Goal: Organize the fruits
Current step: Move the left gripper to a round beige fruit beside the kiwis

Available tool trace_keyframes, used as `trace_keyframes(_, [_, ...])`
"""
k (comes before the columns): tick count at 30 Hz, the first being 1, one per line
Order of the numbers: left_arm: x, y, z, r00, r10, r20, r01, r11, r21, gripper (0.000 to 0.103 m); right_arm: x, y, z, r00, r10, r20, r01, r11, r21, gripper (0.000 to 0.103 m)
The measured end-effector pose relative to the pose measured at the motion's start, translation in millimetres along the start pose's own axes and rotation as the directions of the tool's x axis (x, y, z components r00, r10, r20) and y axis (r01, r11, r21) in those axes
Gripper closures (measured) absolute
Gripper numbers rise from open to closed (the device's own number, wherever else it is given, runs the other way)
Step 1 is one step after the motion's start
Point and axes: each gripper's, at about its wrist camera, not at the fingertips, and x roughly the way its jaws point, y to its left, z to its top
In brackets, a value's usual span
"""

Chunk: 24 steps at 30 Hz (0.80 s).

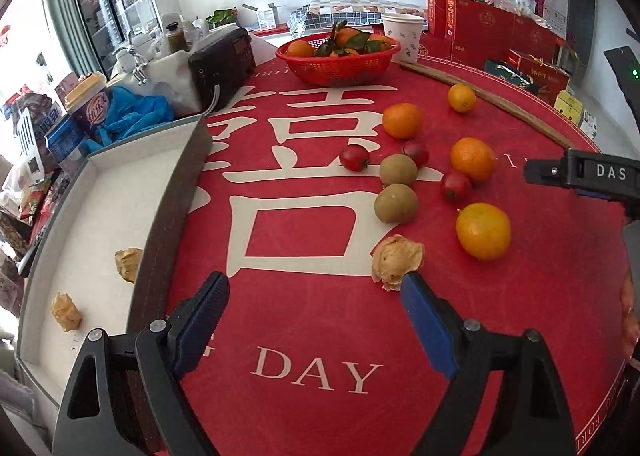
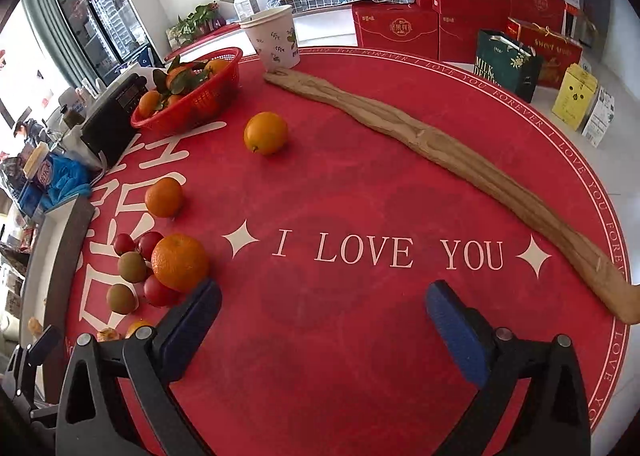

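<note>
Two grippers hung over a round red tabletop (image 1: 320, 316), and both sets of fingers stood spread wide with nothing between them. The left gripper (image 1: 316, 304) pointed down at bare cloth printed with pale lettering; its right fingertip (image 1: 416, 288) lay just beside a tan walnut (image 1: 396, 258), though whether the two touched could not be told. Beyond the walnut lay the loose fruit: two brown kiwis (image 1: 396, 202) almost touching, three small red fruits (image 1: 354, 157) scattered around them, two mandarins (image 1: 402, 120) and two yellower citrus fruits (image 1: 483, 230), one near and one far. On the left sat a shallow white tray (image 1: 100, 216) with a dark rim, holding two more tan walnuts (image 1: 128, 264) well apart. A red basket (image 1: 338, 64) of leafy mandarins stood at the far side, next to a stack of paper cups (image 1: 402, 32). The right gripper (image 2: 320, 316) hovered above the lettering, with a large mandarin (image 2: 180, 262) just beside its left fingertip (image 2: 200, 308). A long strip of wood (image 2: 440, 152) curved across the cloth to its right.
</note>
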Motion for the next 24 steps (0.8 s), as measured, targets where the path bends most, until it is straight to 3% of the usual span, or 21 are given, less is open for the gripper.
trace_keyframes(13, [17.4,-26.7,12.6,0.999,-0.055,0.001,0.055,0.998,0.017,0.015,6.6,-0.8,-1.0,1.0,-0.006,-0.024,0.005,1.0,-0.014,0.0])
trace_keyframes(15, [20.5,-25.5,16.0,0.997,-0.074,-0.003,0.074,0.997,-0.005,0.022,8.6,2.8,-1.6,0.999,-0.027,-0.025,0.026,0.999,-0.033,0.0])
trace_keyframes(16, [21.3,-24.1,17.5,0.996,-0.094,-0.007,0.094,0.995,-0.022,0.03,9.8,5.3,-2.2,0.999,-0.041,-0.027,0.04,0.998,-0.046,0.0])
trace_keyframes(20, [19.4,-25.7,19.7,0.993,-0.12,0.003,0.12,0.993,-0.014,0.075,14.2,14.8,-4.8,0.994,-0.103,-0.034,0.099,0.99,-0.104,0.0])
trace_keyframes(24, [15.8,-22.4,13.0,0.996,-0.091,0.018,0.092,0.996,-0.005,0.077,17.0,20.3,-7.6,0.989,-0.145,-0.034,0.139,0.98,-0.145,0.0])
